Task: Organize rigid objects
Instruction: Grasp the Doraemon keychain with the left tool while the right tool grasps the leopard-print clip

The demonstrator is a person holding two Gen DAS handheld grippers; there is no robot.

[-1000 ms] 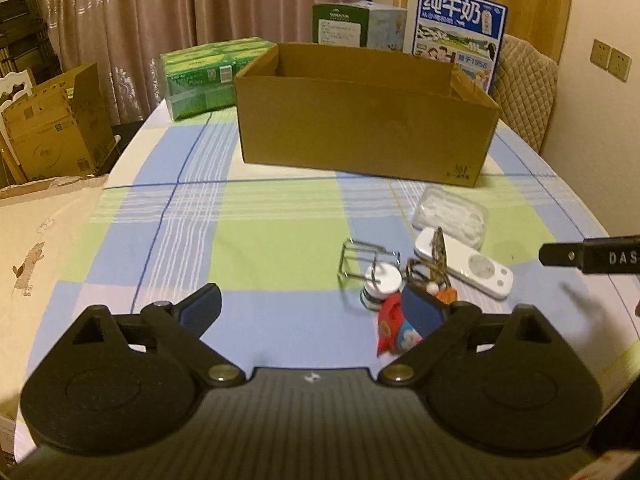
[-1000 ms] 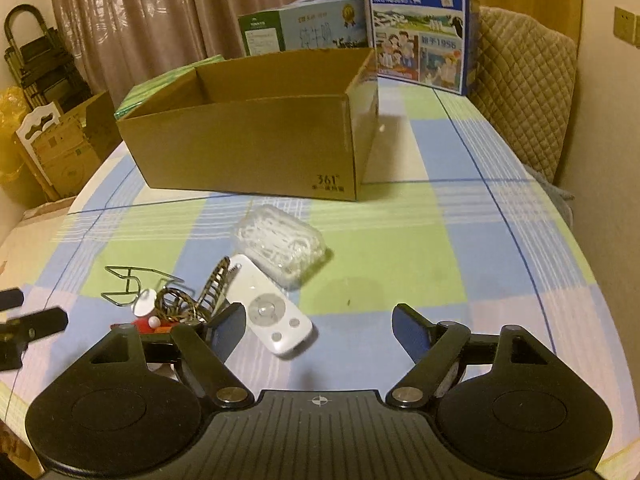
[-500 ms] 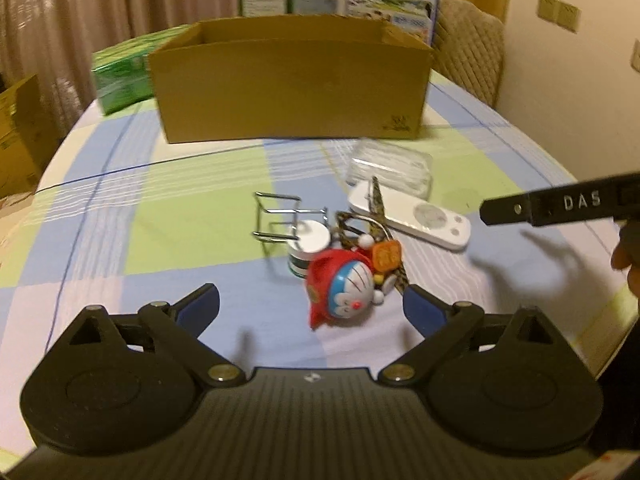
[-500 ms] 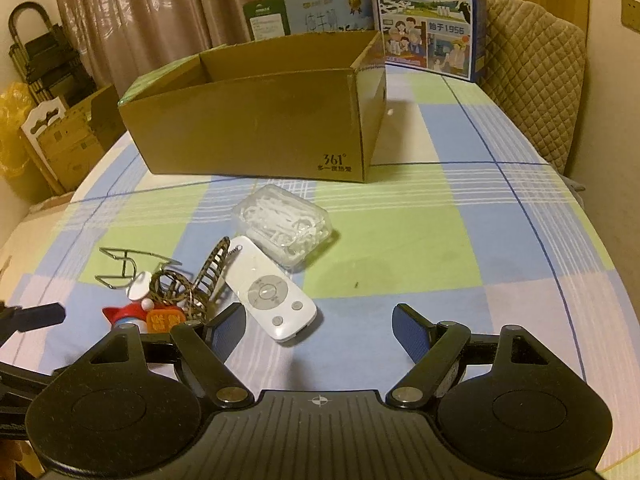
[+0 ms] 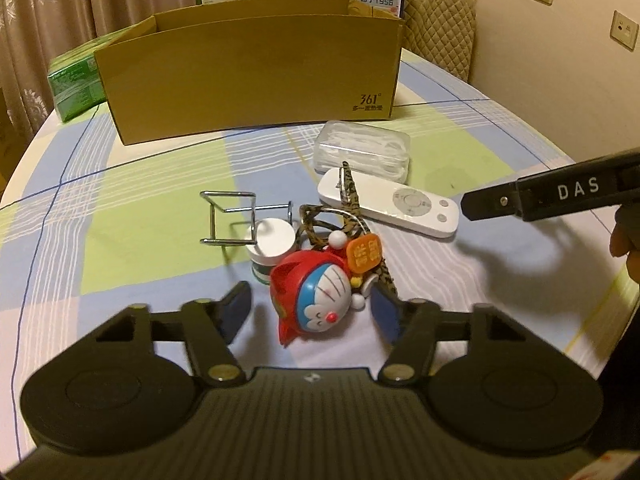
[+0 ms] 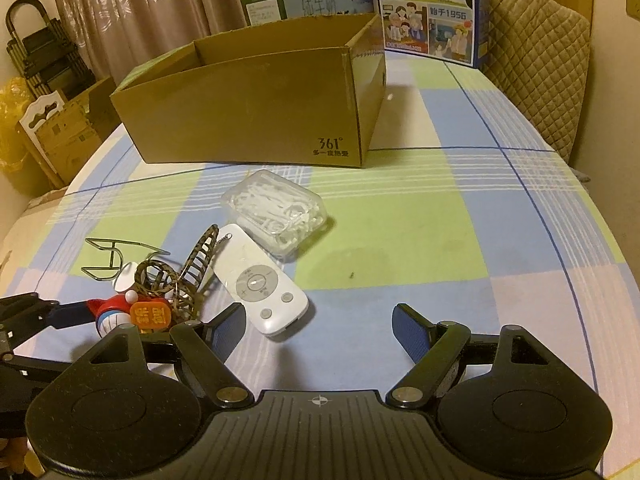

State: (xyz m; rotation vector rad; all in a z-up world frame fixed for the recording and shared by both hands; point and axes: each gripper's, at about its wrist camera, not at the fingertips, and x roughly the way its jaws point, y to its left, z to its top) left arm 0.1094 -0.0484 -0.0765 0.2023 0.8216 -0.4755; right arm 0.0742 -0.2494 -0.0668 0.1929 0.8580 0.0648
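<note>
The red-and-blue cartoon cat keychain (image 5: pixel 316 300) is being closed on by the left tongs (image 5: pixel 310 314); right tongs (image 6: pixel 318 330) gape empty; the brown cardboard box (image 5: pixel 248 80) at twelve o'clock is judged next

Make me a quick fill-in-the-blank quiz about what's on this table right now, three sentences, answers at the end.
1. The cartoon cat keychain lies between the fingers of the ____ gripper, whose jaws are closing.
2. The white remote lies beside a clear case of ____.
3. The number printed on the cardboard box is ____.

Answers: left; floss picks; 361
</note>
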